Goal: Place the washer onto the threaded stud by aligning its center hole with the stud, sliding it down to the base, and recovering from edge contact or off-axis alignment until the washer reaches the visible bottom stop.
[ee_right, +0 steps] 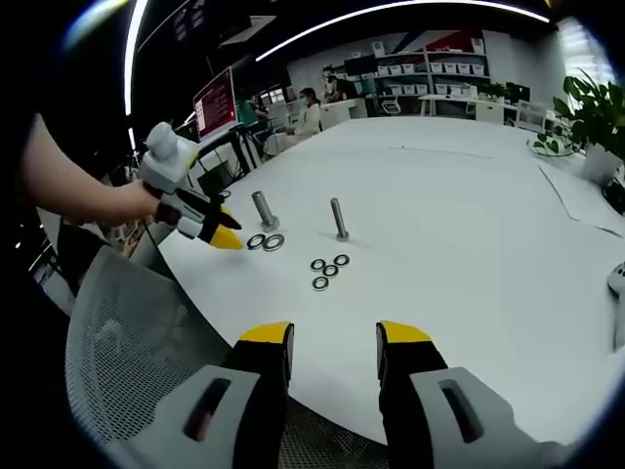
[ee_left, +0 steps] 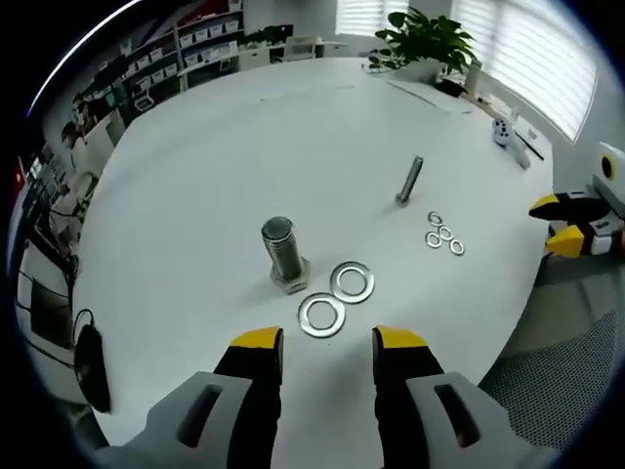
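Left tongs [ee_left: 327, 342]: jaws spread wide, yellow tips parallel, nothing between them, hovering above the white tabletop [ee_left: 244, 156] just short of two large washers [ee_left: 337, 298]. Seen again from the right gripper view as the left tongs [ee_right: 217, 227], gripped in a person's hand [ee_right: 127, 200], tips poised near the same large washers [ee_right: 265, 241] at the tabletop [ee_right: 469, 225] edge; jaw gap hard to judge from that angle.

Right tongs [ee_right: 334, 340]: also spread wide, empty, held out past the tabletop edge above a mesh office chair [ee_right: 137, 332]. Visible at the far right of the left gripper view as yellow-and-black right tongs [ee_left: 571, 227], partly cut off by the rim.

Large washers lying flat, side by side and touching, just beside the hexagonal base of a thick threaded stud [ee_left: 281, 252] standing upright. Farther off, a thinner threaded stud [ee_left: 410, 181], also upright, with a cluster of four small washers [ee_left: 443, 233] near its foot. Same thick threaded stud [ee_right: 264, 210], thinner threaded stud [ee_right: 338, 218] and small washers [ee_right: 329, 270] in the right gripper view.

Thread detail too small to make out from the right. Potted plant [ee_left: 430, 39] on the far side, shelving behind blurred.
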`<state>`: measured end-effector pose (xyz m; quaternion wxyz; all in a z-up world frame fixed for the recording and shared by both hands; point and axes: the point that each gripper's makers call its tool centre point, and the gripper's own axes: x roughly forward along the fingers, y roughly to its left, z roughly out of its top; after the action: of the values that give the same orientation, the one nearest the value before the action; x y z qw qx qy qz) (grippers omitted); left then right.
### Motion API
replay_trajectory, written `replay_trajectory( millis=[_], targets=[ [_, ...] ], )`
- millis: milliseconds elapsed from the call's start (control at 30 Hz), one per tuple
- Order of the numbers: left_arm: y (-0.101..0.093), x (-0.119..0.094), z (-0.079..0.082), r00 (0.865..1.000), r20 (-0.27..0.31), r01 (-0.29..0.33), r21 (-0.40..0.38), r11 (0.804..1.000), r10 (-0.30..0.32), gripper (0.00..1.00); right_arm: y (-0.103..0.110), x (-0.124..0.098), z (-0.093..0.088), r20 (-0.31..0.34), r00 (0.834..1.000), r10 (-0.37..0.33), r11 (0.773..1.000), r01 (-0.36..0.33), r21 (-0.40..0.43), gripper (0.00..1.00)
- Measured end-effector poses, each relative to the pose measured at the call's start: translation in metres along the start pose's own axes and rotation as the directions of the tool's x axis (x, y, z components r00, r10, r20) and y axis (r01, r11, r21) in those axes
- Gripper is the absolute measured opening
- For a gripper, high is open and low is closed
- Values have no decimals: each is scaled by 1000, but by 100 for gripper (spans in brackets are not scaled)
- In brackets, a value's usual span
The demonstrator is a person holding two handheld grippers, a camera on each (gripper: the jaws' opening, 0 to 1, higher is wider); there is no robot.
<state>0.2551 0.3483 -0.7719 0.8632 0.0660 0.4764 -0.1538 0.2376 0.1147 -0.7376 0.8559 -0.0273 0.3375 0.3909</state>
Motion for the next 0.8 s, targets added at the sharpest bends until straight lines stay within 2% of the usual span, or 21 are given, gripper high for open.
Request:
replay_trajectory(
  millis=[167,333,600,733,800],
  targets=[
    [1,8,-4,998,-55,15,29,999,-13,35,-1,0,1,4,1000,-3,1000,3,6,37],
    [-1,15,1,996,-80,29,65,997,-24,34,-1,-1,0,1,1000,-7,1000,7,6,37],
    [-2,24,1,992,-120,45,107,993,-32,31,-2,-1,0,4,1000,-10,1000,10,7,36],
    [-1,27,-4,987,-158,54,144,988,-31,29,-3,-1,1,7,1000,-15,1000,15,10,36],
    [1,28,-1,987,-155,54,155,986,-30,27,-3,-1,0,5,1000,-15,1000,15,11,36]
  ],
)
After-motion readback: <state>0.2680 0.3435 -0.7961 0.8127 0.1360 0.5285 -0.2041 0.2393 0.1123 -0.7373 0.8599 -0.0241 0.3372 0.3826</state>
